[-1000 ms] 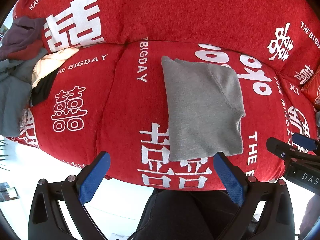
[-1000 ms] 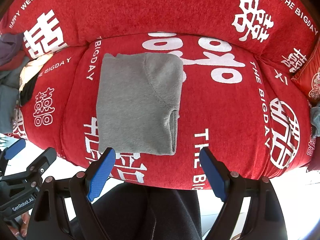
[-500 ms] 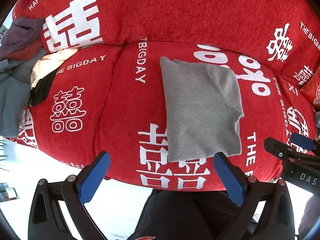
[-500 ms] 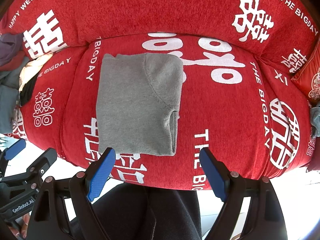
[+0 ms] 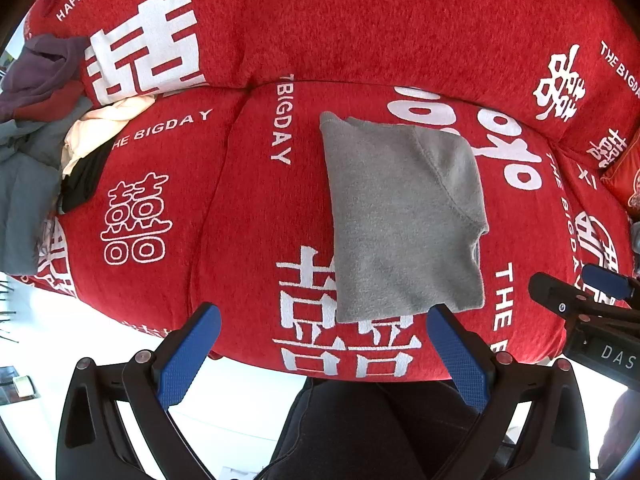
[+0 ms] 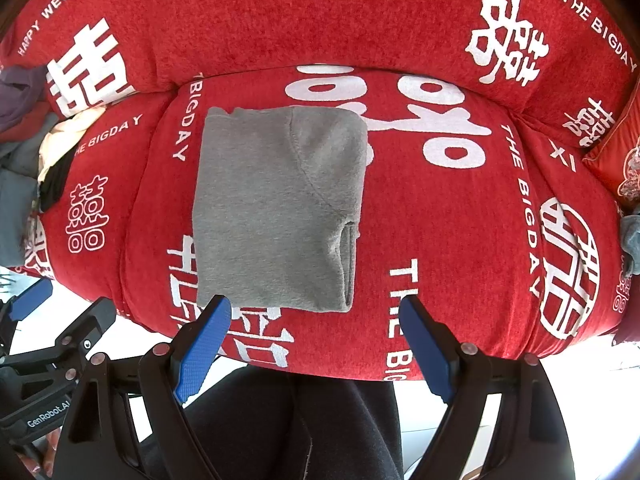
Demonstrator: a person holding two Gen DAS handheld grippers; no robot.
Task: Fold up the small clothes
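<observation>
A grey garment (image 5: 404, 216) (image 6: 280, 208) lies folded into a neat rectangle on the red sofa seat (image 5: 248, 208) (image 6: 440, 220). My left gripper (image 5: 324, 320) hangs open in front of the seat's front edge, its blue pads spread wide, the right pad just below the garment's near edge. My right gripper (image 6: 314, 312) is open too, with its left pad at the garment's near left corner. Neither holds anything. Each gripper shows at the side of the other's view: the right gripper (image 5: 592, 292) and the left gripper (image 6: 52, 320).
A heap of loose clothes (image 5: 36, 128) (image 6: 24, 152) in purple, cream, black and grey-blue lies at the sofa's left end. The red backrest (image 5: 360, 20) rises behind. A red cushion (image 6: 616, 160) sits at the right. A person's dark-trousered legs (image 6: 304, 420) are below the grippers.
Almost nothing differs; the left wrist view has drifted slightly, so the grey garment sits a touch lower-left in it. Both grippers stay open.
</observation>
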